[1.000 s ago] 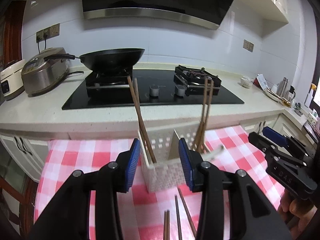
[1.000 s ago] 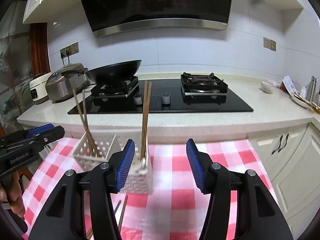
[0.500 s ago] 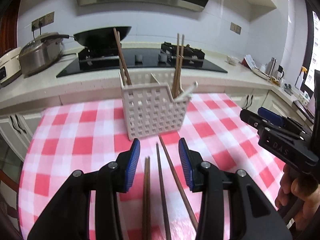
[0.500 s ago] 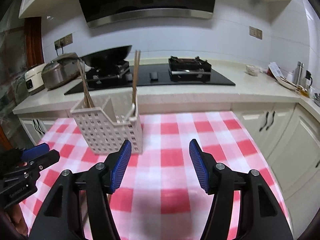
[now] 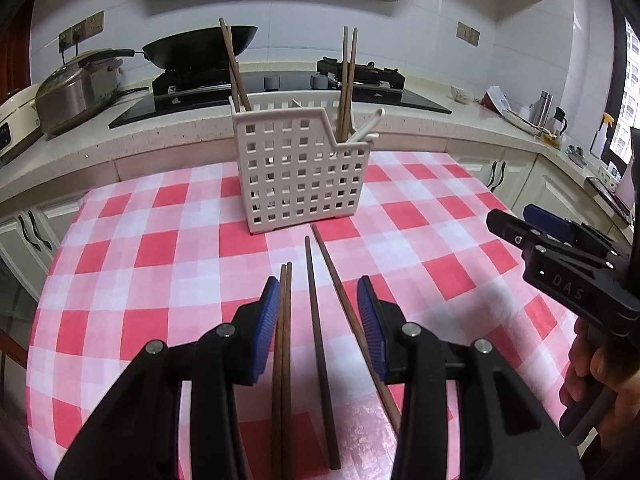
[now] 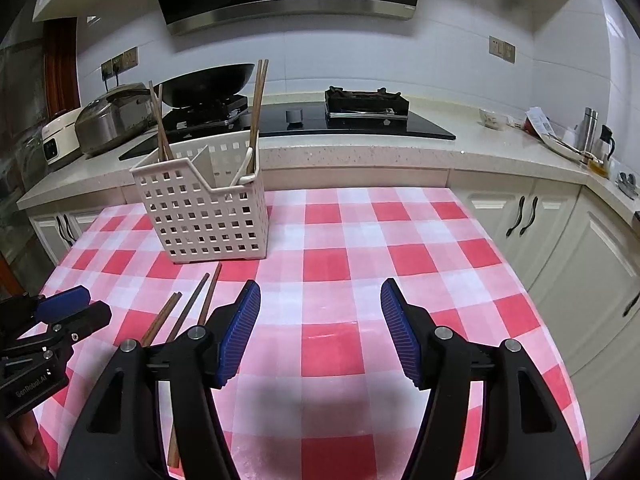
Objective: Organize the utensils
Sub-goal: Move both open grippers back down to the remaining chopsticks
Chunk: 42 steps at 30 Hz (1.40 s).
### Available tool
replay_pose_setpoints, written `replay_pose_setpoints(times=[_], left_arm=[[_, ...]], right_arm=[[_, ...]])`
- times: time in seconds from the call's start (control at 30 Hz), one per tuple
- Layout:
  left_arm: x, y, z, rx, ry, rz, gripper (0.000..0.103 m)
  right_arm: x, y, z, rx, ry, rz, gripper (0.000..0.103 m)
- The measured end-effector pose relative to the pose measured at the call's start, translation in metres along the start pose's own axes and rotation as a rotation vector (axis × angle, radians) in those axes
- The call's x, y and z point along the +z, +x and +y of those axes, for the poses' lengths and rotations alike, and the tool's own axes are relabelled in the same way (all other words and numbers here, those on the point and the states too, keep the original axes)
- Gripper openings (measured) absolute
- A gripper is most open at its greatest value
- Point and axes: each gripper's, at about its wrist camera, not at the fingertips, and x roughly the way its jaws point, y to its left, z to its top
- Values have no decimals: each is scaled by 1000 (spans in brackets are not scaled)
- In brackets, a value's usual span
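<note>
Since half a second ago, your left gripper [image 5: 318, 308] has dropped lower over the loose chopsticks [image 5: 316, 320], jaws apart with nothing held; the right gripper [image 6: 320, 328] hangs open over bare checked cloth [image 6: 420, 256]. Four sticks lie between or beside your left fingers: a touching pair by the left pad, two splayed singles to the right. Closing here risks catching three and scattering one. The white basket [image 5: 298, 172] stands just beyond the tips; a careless lift could tip it.
</note>
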Motion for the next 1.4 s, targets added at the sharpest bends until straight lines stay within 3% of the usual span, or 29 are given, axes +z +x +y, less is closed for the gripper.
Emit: replay_pose_setpoints(times=[0.47, 0.63, 0.83, 1.4], left_arm=[[-9, 16, 9, 8, 6, 49, 38], [-17, 27, 17, 6, 2, 87, 28], [-22, 41, 28, 17, -17, 121, 23], [-35, 72, 43, 18, -39, 188, 18]], right_arm=[[-9, 16, 5, 20, -7, 43, 60], [-16, 25, 18, 61, -20, 85, 60], [-21, 33, 35, 98, -40, 119, 63], [-35, 55, 64, 145, -92, 191, 65]])
